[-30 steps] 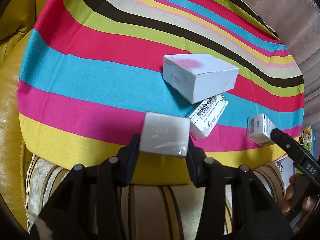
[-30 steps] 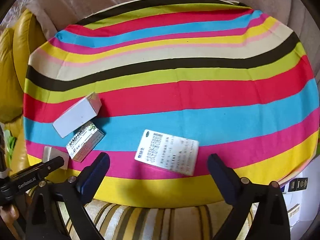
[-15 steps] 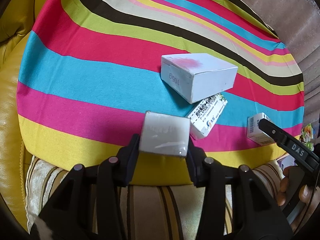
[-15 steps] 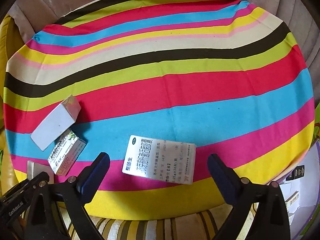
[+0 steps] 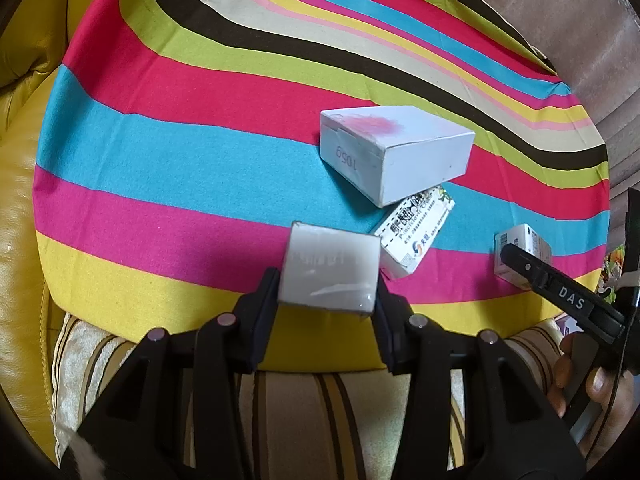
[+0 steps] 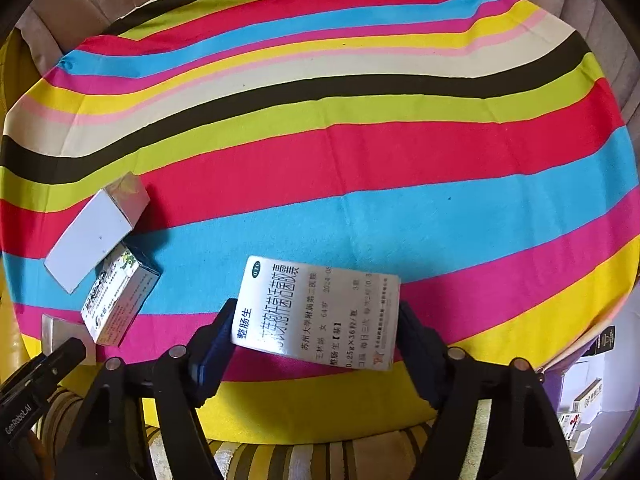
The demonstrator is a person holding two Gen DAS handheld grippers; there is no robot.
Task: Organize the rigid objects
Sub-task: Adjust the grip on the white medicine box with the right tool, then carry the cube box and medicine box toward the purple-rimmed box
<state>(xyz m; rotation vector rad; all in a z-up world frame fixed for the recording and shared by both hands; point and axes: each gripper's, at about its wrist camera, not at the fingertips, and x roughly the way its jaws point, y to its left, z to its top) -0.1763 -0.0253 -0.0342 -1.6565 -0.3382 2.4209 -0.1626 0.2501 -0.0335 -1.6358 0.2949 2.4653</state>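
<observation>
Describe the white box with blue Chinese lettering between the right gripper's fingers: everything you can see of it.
The white box with blue lettering is a flat rectangular carton, cardboard by the look of it, with large blue characters, an oval mark at one corner and a printed label in smaller text. It lies broad face up on the striped cloth, over the blue, pink and yellow bands, slightly skewed. The right gripper straddles it; its jaws have just been closing and both pads now meet its short ends. Nothing else touches it.

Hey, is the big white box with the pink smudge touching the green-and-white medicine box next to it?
Touching. In the left wrist view the big white box lies over the far end of the green-and-white medicine box, with no cloth visible between them.
</observation>
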